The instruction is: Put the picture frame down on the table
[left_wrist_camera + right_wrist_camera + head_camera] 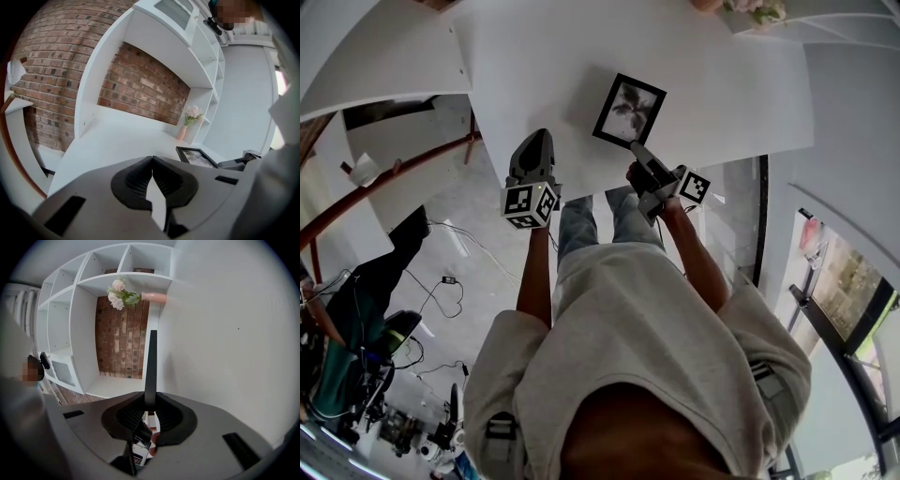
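Note:
A black picture frame (628, 111) with a grey flower print lies low over the white table (525, 66); I cannot tell if it rests flat. My right gripper (637, 150) is shut on its near edge. In the right gripper view the frame (151, 362) shows edge-on as a dark bar pinched in my right gripper (150, 404). My left gripper (538, 138) hovers at the table's front edge, left of the frame, shut and empty. In the left gripper view that gripper (152, 160) points across the table, with the frame (196, 155) to its right.
A pink vase of pale flowers (748, 7) (190, 119) (126, 296) stands at the table's far right. White shelving (206, 70) and a brick wall (140, 89) rise behind the table. Cables and equipment (356, 375) lie on the floor to the left.

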Available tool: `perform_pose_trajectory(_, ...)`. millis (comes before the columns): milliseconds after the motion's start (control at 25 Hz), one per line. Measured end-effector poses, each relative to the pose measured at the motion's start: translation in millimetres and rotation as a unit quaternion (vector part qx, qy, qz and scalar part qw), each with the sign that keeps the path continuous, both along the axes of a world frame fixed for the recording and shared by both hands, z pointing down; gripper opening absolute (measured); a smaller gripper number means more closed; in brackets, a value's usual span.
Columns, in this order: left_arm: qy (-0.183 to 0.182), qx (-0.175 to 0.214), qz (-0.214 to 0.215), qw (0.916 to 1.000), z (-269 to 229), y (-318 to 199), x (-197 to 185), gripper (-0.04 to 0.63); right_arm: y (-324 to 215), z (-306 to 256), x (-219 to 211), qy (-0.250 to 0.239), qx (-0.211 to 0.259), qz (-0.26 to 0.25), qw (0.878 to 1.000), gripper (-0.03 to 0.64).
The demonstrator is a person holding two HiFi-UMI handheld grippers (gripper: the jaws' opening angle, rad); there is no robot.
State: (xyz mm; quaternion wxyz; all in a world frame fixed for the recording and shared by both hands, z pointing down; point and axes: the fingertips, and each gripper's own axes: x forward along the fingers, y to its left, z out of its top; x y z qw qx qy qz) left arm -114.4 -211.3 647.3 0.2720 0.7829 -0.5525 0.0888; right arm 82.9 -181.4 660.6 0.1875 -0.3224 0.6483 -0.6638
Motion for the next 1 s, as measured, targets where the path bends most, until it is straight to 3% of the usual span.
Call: perform_pose_trajectory(1000,0.004,0.000,-0.027,0.9996,-2.8,6.2,-16.3,0.017,-135.8,-11.5,-31.3,0.008,0.059,0.001,0.998,0.087)
